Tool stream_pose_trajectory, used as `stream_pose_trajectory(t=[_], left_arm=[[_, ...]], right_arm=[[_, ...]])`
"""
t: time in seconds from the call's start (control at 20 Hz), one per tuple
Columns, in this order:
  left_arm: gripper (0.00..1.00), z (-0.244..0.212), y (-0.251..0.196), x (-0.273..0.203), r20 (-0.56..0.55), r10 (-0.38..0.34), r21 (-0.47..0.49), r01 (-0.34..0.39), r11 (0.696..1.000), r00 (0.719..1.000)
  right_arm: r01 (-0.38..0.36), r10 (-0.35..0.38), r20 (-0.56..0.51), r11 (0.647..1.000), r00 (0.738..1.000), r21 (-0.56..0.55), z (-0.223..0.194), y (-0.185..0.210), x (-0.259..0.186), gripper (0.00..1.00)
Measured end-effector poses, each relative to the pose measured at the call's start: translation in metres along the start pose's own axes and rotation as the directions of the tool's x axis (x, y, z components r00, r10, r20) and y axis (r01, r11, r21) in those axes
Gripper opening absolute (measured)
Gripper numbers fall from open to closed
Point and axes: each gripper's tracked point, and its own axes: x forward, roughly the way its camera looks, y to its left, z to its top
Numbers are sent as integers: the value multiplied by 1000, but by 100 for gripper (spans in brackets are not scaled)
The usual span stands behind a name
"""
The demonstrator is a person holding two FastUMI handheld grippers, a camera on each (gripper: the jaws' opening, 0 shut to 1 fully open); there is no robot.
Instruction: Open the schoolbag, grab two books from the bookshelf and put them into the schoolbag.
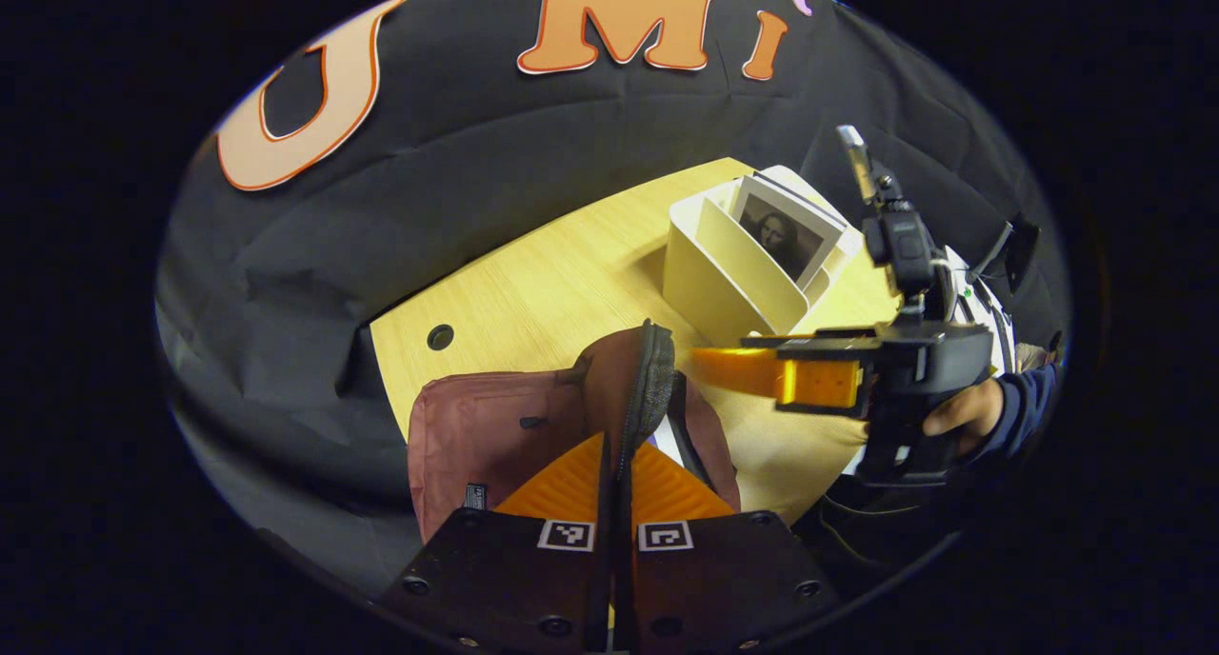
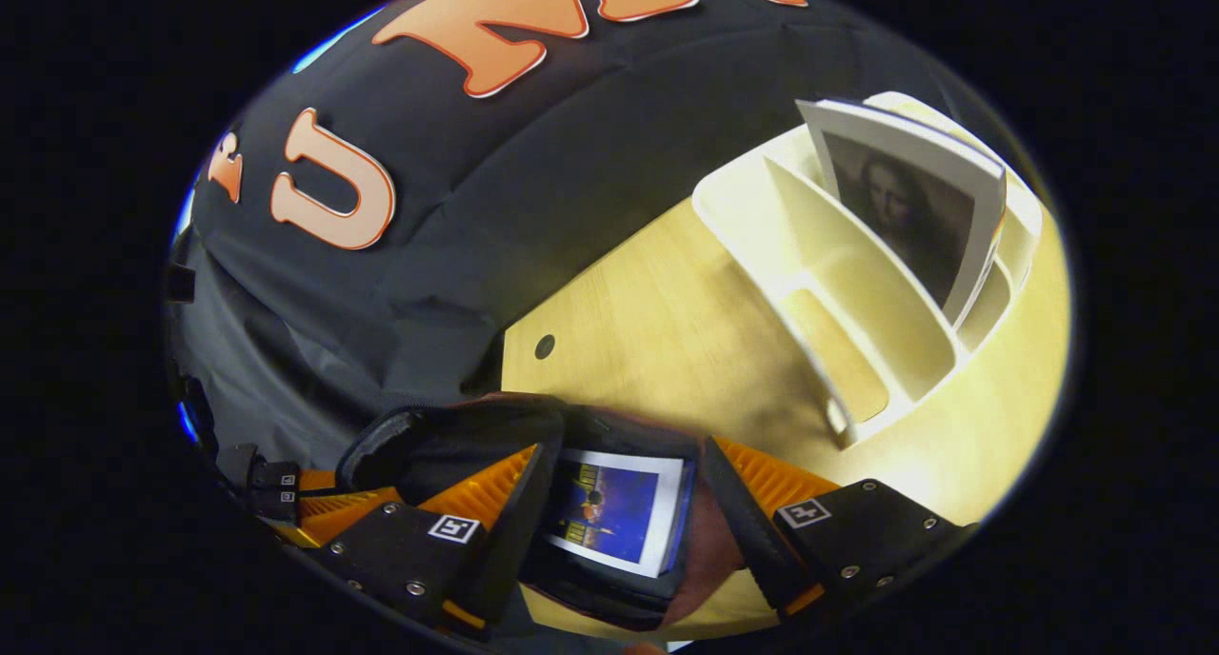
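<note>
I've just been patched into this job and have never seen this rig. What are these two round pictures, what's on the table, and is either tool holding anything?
There is no robot arm. A person holds a two-finger tool in each hand, and a fisheye camera rides on each, looking along its own orange fingers.

In the left gripper view, the left gripper is shut on the schoolbag's opening edge, holding the maroon schoolbag open. Farther off is the right gripper, with the hand that holds it.

In the right gripper view, the right gripper is open above the bag; a blue-covered book lies inside, between its spread fingers, not gripped.

On the wooden table stands a cream bookshelf with a portrait-cover book upright in it.
</note>
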Motion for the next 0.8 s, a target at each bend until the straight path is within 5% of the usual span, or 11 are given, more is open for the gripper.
stream_pose_trajectory(t=[0.3,0.8], left_arm=[[3,-4,-8,6,-11,24,-42,-24,999,1000],[3,-5,-14,18,-34,58,-113,-62,992,998]], right_arm=[[54,-59,-15,972,998,-229,53,-33,-62,98],[192,-230,-7,827,973,-528,153,-87,-117,98]])
